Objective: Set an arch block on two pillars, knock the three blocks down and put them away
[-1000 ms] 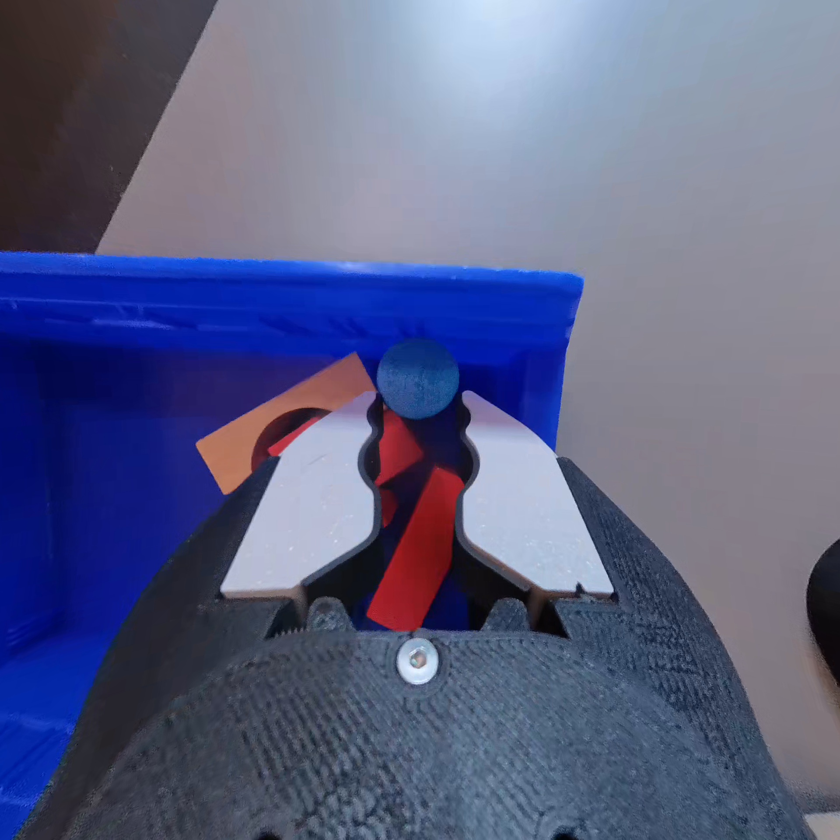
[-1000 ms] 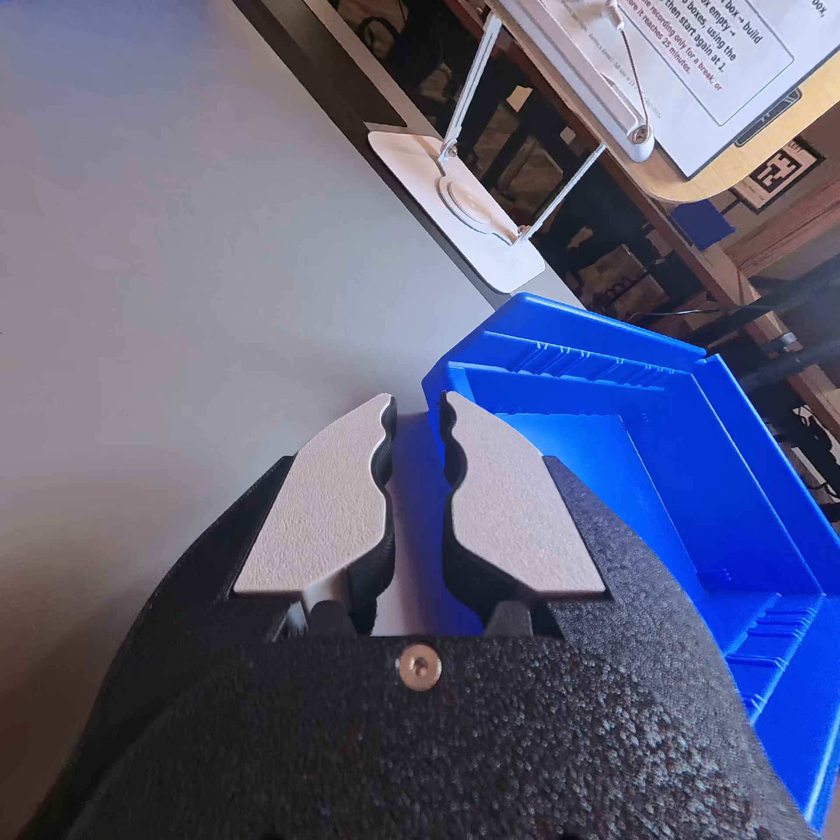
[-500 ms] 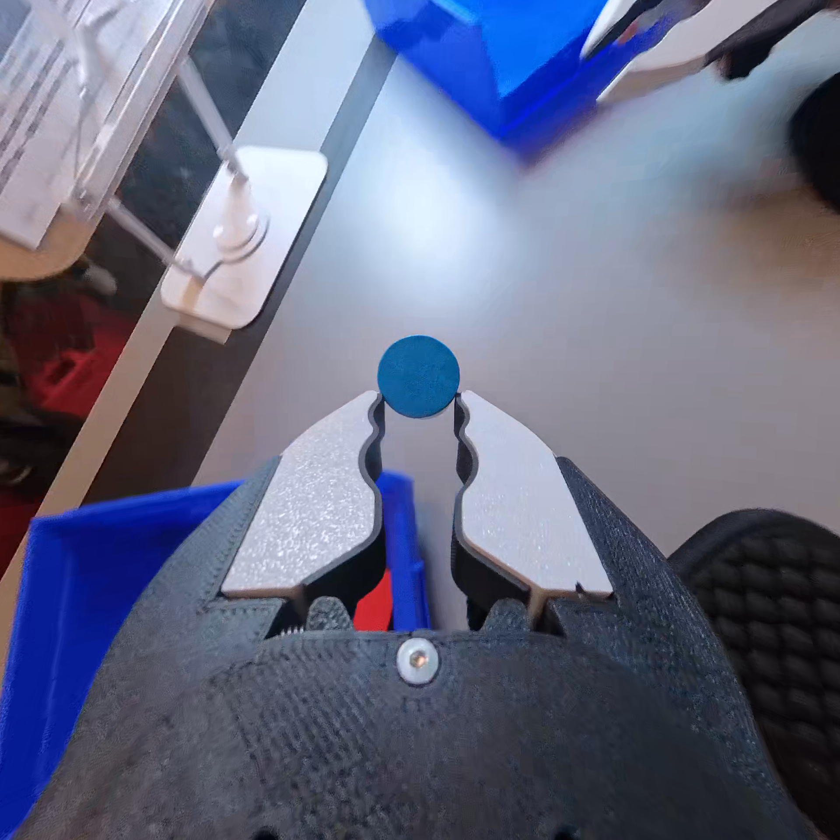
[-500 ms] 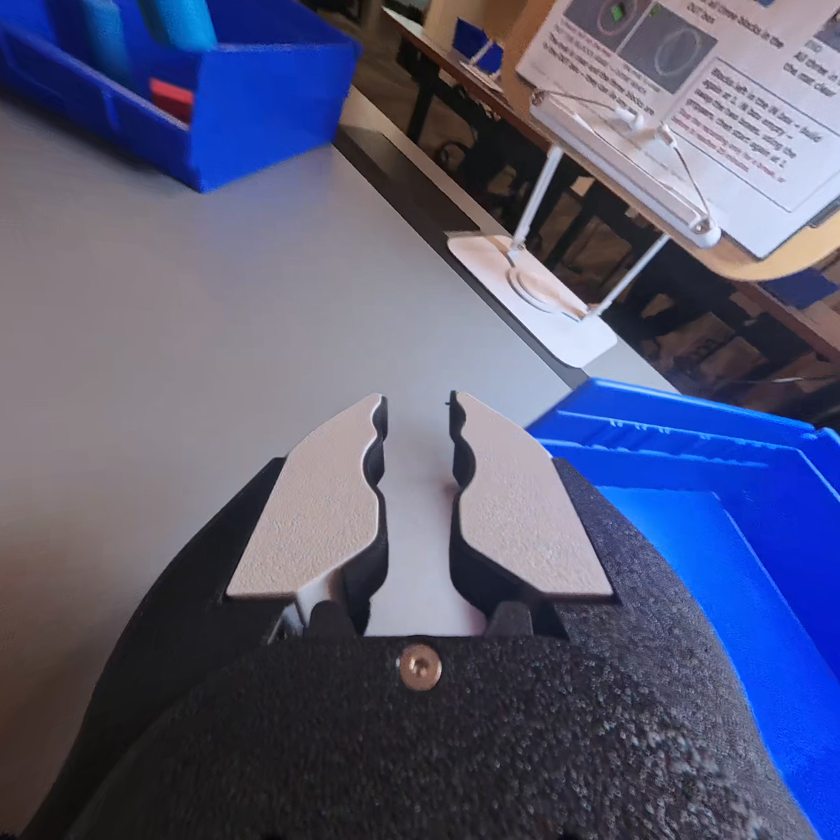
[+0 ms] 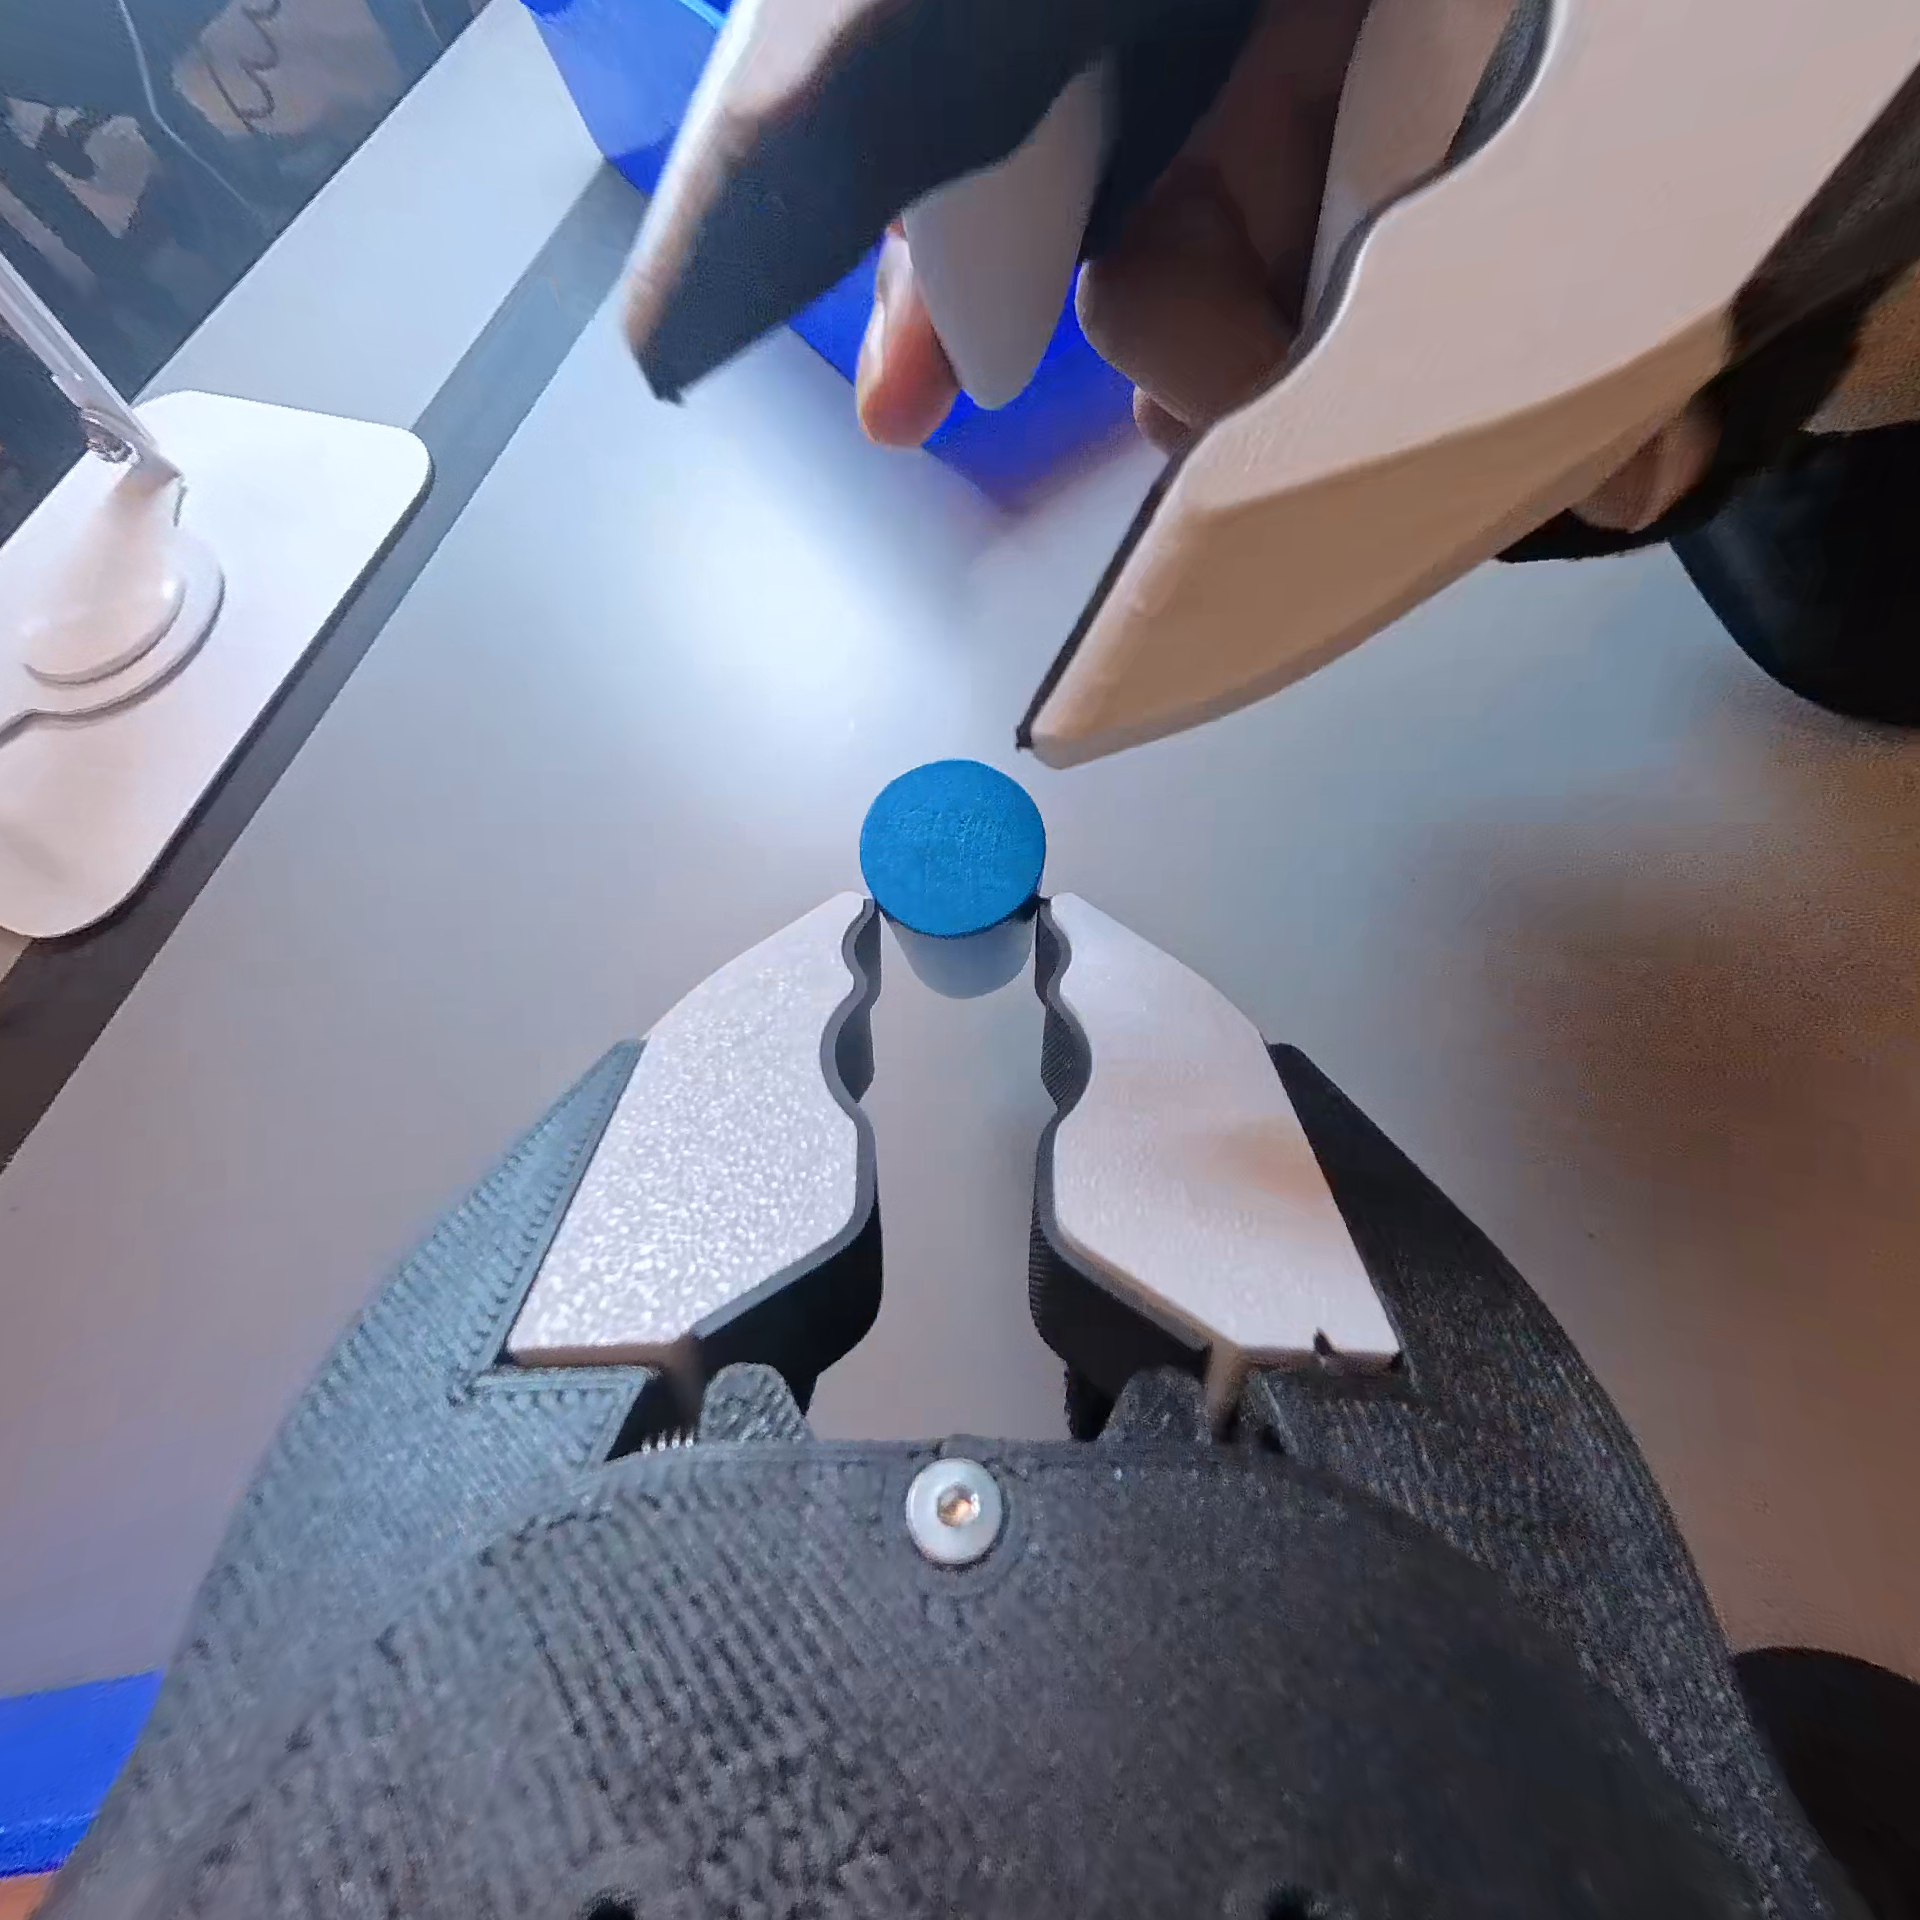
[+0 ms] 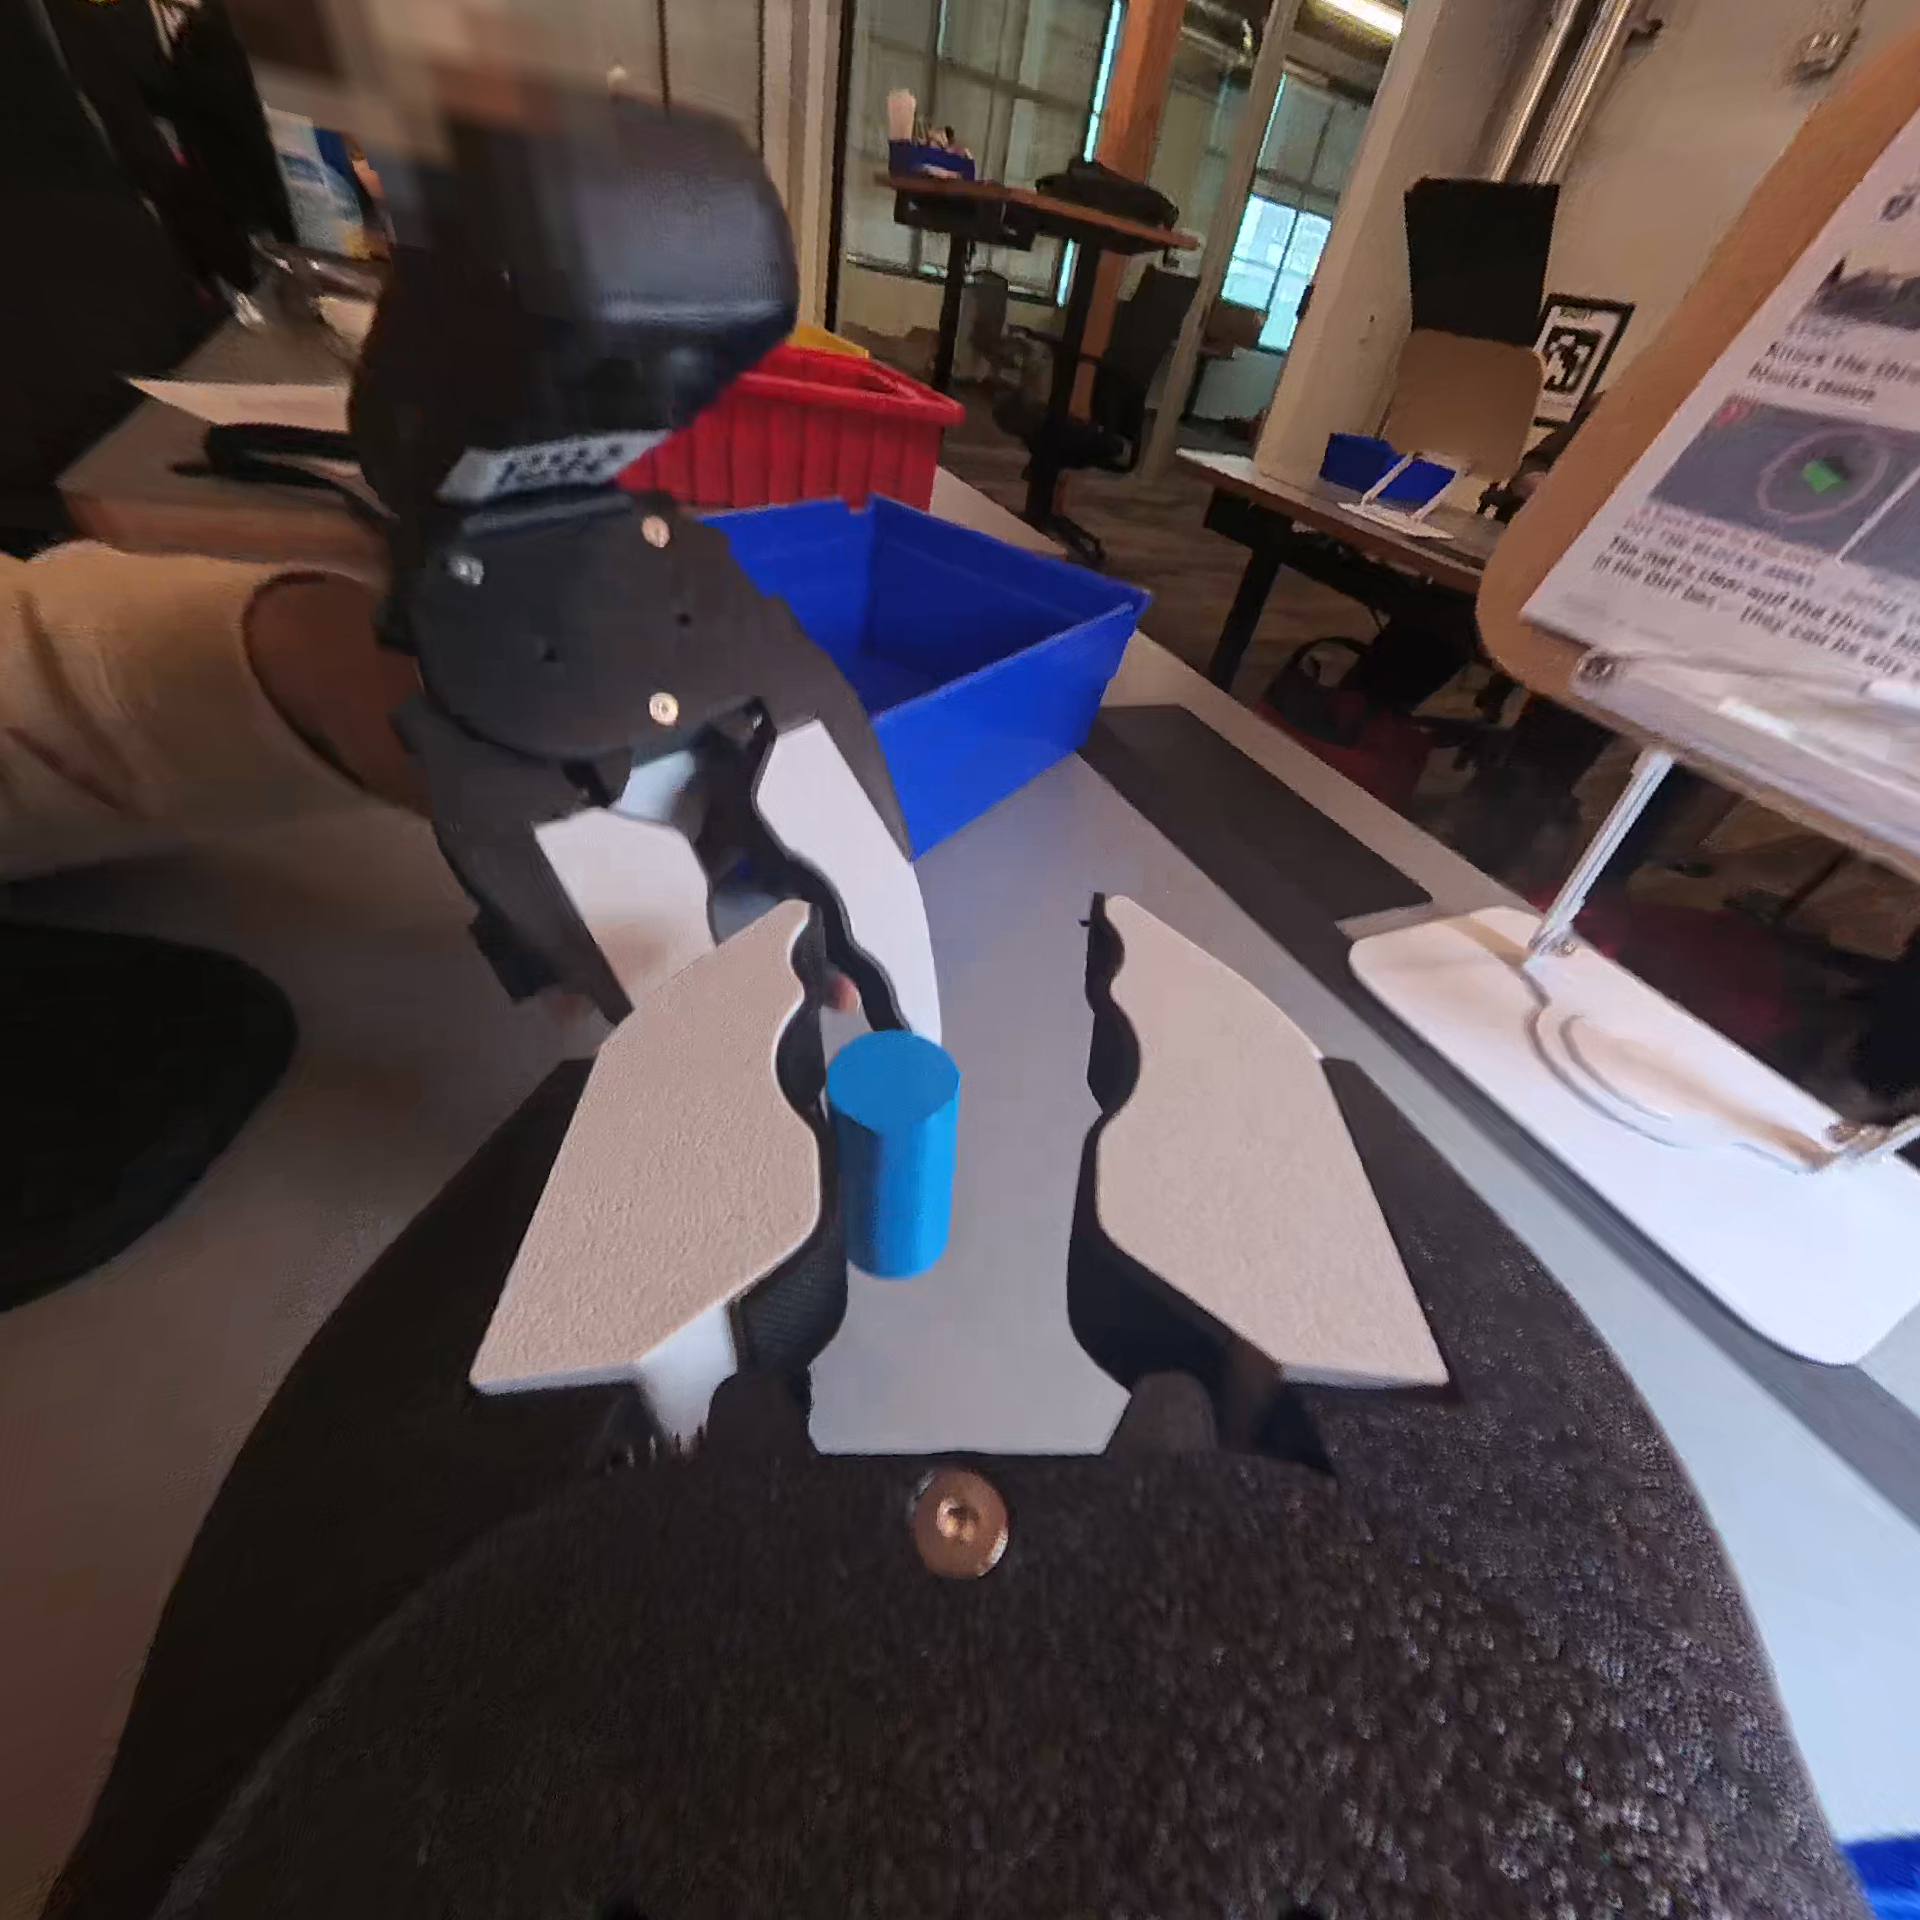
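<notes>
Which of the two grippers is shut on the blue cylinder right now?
The left gripper: its fingertips pinch the upright blue cylinder. The right gripper is open and empty, with the cylinder merely between its spread fingers.

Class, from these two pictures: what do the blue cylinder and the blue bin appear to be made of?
Blue cylinder: probably painted wood; faint grain shows on its matte top.
Blue bin: likely moulded plastic; thin, smooth, even-coloured walls with a slight sheen.
</notes>
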`<state>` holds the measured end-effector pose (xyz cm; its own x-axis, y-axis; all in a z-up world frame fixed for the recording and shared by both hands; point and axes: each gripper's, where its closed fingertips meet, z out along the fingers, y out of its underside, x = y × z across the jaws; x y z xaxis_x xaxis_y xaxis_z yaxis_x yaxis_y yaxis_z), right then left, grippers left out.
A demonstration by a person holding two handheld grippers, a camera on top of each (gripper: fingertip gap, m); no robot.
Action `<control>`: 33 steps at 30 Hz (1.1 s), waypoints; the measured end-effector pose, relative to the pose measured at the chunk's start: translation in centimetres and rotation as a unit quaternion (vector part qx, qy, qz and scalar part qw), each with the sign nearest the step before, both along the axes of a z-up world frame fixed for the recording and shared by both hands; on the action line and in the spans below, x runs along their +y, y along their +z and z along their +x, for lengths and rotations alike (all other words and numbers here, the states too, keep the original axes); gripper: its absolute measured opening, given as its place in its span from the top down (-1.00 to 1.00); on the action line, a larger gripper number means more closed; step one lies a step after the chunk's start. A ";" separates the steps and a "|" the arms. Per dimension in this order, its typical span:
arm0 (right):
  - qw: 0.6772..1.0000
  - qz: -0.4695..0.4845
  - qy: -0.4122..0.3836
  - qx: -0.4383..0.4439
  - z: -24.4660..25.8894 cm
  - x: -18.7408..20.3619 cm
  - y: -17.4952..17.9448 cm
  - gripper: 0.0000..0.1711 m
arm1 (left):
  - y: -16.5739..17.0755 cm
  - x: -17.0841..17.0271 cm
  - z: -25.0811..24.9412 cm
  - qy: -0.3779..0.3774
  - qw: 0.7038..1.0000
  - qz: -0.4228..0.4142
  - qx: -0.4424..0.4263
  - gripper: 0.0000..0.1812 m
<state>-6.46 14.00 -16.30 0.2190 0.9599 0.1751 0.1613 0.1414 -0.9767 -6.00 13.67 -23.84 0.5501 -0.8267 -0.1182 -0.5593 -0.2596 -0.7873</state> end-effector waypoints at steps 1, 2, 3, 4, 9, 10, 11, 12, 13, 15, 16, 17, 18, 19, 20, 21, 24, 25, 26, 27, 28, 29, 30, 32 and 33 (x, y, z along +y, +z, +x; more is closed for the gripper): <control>1.000 -0.015 0.004 -0.009 0.5 -0.2 -1.2 0.43 | -0.3 -0.2 0.1 -0.007 1.000 -0.009 0.004 0.68; 0.999 -0.034 0.016 -0.026 0.8 -0.6 -2.6 0.40 | -0.5 -0.4 0.2 -0.012 1.000 -0.015 0.006 0.68; 0.997 -0.050 0.033 -0.053 1.1 -1.3 -4.1 0.35 | -0.6 -0.5 0.4 -0.015 1.000 -0.016 0.007 0.68; 0.994 -0.059 0.050 -0.083 1.2 -1.9 -5.4 0.31 | -0.9 -0.6 0.7 -0.021 1.000 -0.018 0.011 0.68; 0.985 -0.044 0.077 -0.150 0.9 -2.8 -7.8 0.31 | -1.8 -1.3 1.5 -0.037 0.999 -0.012 0.036 0.68; 0.983 -0.051 0.086 -0.157 0.9 -3.1 -8.2 0.30 | -1.8 -1.4 1.7 -0.044 0.998 -0.008 0.036 0.68; 0.980 -0.055 0.093 -0.165 0.9 -3.4 -8.6 0.30 | -2.1 -1.7 2.0 -0.055 0.998 -0.011 0.037 0.68; 0.978 -0.058 0.099 -0.174 1.0 -3.5 -9.0 0.30 | -2.4 -1.9 2.1 -0.065 0.997 -0.011 0.041 0.68; 0.976 -0.060 0.105 -0.183 1.2 -3.6 -9.3 0.31 | -2.7 -2.0 2.3 -0.073 0.996 -0.010 0.041 0.68; 0.971 -0.061 0.111 -0.201 1.5 -3.7 -10.0 0.33 | -3.5 -2.2 2.7 -0.085 0.996 -0.020 0.034 0.68; 0.970 -0.062 0.113 -0.204 1.6 -3.8 -10.0 0.33 | -3.6 -2.3 2.8 -0.089 0.995 -0.023 0.024 0.69; 0.969 -0.067 0.117 -0.206 1.8 -3.8 -10.0 0.34 | -3.6 -2.3 3.1 -0.093 0.995 -0.024 0.011 0.69; 0.968 -0.074 0.120 -0.208 1.9 -3.8 -10.0 0.35 | -3.6 -2.4 3.2 -0.097 0.995 -0.028 0.000 0.68; 0.967 -0.078 0.122 -0.210 2.1 -3.8 -10.1 0.35 | -3.6 -2.4 3.4 -0.100 0.995 -0.029 -0.007 0.69; 0.967 -0.079 0.122 -0.211 2.2 -3.7 -10.1 0.35 | -3.6 -2.4 3.5 -0.101 0.994 -0.026 -0.013 0.68; 0.966 -0.080 0.123 -0.211 2.3 -3.7 -10.1 0.35 | -3.6 -2.3 3.6 -0.102 0.994 -0.022 -0.019 0.68; 0.966 -0.086 0.126 -0.211 2.3 -3.8 -10.3 0.27 | -3.7 -2.4 3.8 -0.108 0.993 -0.021 -0.029 0.65; 0.965 -0.088 0.129 -0.210 2.2 -3.9 -10.3 0.23 | -3.7 -2.5 3.7 -0.113 0.993 -0.023 -0.032 0.60; 0.965 -0.093 0.131 -0.210 2.1 -4.1 -10.3 0.17 | -3.8 -2.7 3.7 -0.116 0.992 -0.028 -0.036 0.55; 0.964 -0.097 0.132 -0.209 2.1 -4.1 -10.3 0.13 | -3.8 -2.8 3.7 -0.118 0.992 -0.035 -0.040 0.47; 0.964 -0.099 0.132 -0.207 2.0 -4.2 -10.3 0.13 | -3.8 -2.7 3.6 -0.114 0.992 -0.035 -0.042 0.41; 0.964 -0.100 0.136 -0.206 2.0 -4.4 -10.2 0.13 | -3.7 -2.6 3.4 -0.107 0.993 -0.027 -0.045 0.34; 0.963 -0.101 0.140 -0.205 1.9 -4.5 -10.2 0.13 | -3.6 -2.6 3.2 -0.106 0.993 -0.021 -0.047 0.28; 0.964 -0.097 0.140 -0.204 1.9 -4.6 -10.2 0.16 | -3.3 -2.9 2.6 -0.101 0.993 -0.013 -0.054 0.23; 0.965 -0.096 0.139 -0.203 1.8 -4.6 -10.2 0.18 | -3.1 -2.9 2.3 -0.093 0.994 -0.003 -0.060 0.22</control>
